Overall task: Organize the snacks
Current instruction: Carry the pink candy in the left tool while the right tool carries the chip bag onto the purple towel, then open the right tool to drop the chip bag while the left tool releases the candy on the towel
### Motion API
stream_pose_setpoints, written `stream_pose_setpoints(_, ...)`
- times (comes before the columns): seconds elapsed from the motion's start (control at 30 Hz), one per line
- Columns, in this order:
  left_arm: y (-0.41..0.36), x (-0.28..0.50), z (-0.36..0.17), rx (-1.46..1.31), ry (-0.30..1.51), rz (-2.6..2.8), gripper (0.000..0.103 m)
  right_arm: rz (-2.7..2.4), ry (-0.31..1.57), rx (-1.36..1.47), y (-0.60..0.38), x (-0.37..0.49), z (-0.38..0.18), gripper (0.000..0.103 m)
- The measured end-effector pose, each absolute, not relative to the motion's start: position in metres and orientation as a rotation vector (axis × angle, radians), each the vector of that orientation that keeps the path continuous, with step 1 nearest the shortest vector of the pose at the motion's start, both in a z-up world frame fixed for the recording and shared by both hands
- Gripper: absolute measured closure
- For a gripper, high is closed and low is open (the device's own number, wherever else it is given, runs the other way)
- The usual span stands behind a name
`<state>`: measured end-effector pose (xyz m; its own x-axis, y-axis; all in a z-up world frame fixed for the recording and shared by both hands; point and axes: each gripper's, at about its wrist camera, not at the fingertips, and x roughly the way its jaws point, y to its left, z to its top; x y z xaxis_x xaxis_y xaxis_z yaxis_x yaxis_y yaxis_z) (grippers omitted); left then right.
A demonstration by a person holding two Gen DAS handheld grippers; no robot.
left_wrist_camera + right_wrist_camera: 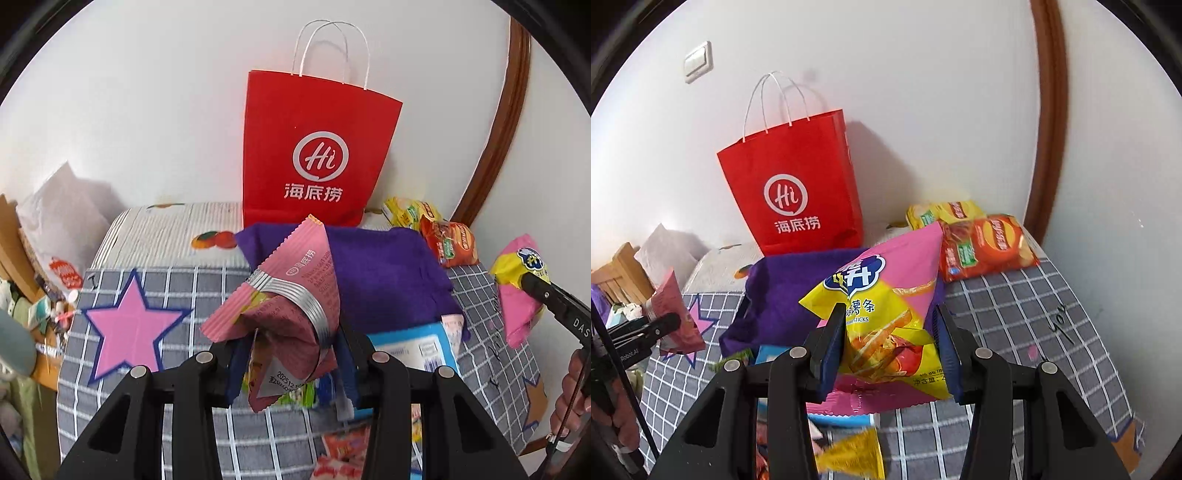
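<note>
My left gripper (291, 354) is shut on a pink snack packet (291, 295) with a silver band, held above the checked cloth; it also shows at the left of the right wrist view (670, 306). My right gripper (890, 347) is shut on a pink and yellow potato sticks bag (882, 306), held above the purple cloth bag (783, 288); that bag also shows at the right of the left wrist view (517, 288). A red paper bag (314, 147) with white handles stands against the wall behind the purple cloth bag (384, 273).
An orange chip bag (986, 247) and a yellow chip bag (945, 212) lie at the back right by the wall. A blue box (413, 347) and several small packets (343, 446) lie on the grey checked cloth (1034, 314). A pink star (129, 321) marks its left.
</note>
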<state>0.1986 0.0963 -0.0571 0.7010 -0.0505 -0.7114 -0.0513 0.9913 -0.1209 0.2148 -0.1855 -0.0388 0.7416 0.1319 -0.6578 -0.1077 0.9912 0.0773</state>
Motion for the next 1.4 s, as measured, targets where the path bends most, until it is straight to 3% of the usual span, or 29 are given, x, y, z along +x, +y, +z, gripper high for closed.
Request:
stream_pose_setpoints(0.67, 0.091, 0.322, -0.07, -0.193, 0.833, -0.048, 0.063, 0.196, 0.766, 0.099, -0.171, 0.351, -0.054, 0.057)
stream_pose_setpoints(1.4, 0.098, 0.369, -0.138, -0.199, 0.991, -0.008, 0.063, 0.122, 1.039, 0.126, -0.19, 0.419, -0.149, 0.057)
